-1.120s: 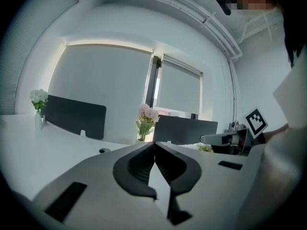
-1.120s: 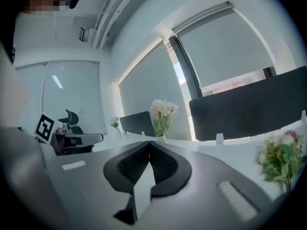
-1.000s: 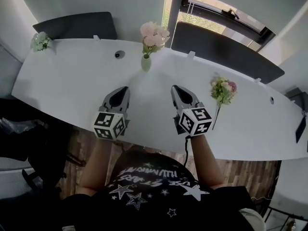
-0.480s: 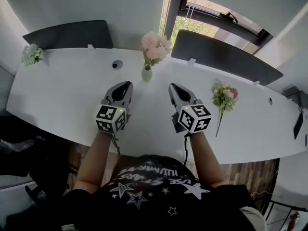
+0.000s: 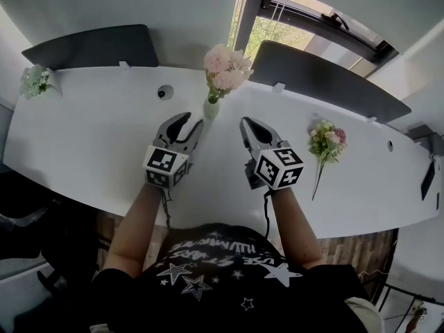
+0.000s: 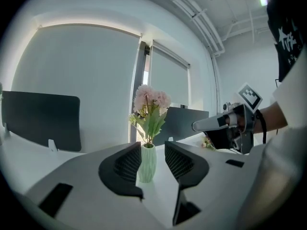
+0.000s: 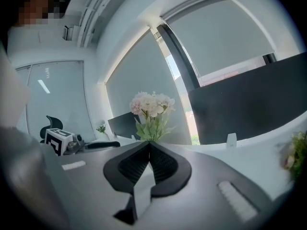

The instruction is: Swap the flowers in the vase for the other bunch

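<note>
A pale green ribbed vase (image 5: pixel 210 108) (image 6: pixel 147 163) stands on the white table (image 5: pixel 104 137) and holds pink flowers (image 5: pixel 227 66) (image 6: pixel 151 99) (image 7: pixel 152 104). My left gripper (image 5: pixel 191 123) (image 6: pixel 152 146) is just short of the vase. Its jaws have just been opening; the vase shows in the gap between them, untouched. My right gripper (image 5: pixel 245 122) (image 7: pixel 148 145) is shut and empty, to the right of the vase and pointing at the flowers. The other bunch (image 5: pixel 326 141), mixed pink and yellow on a long stem, lies on the table at the right.
A small white-flowered plant (image 5: pixel 35 80) sits at the table's far left end. A round cable grommet (image 5: pixel 164 93) is left of the vase. Dark divider panels (image 5: pixel 90 47) (image 5: pixel 326 82) stand along the far edge, with a window behind.
Both grippers have moved forward across the table toward the vase. The left gripper's jaws, shut in the earlier frames, now stand apart near the vase.
</note>
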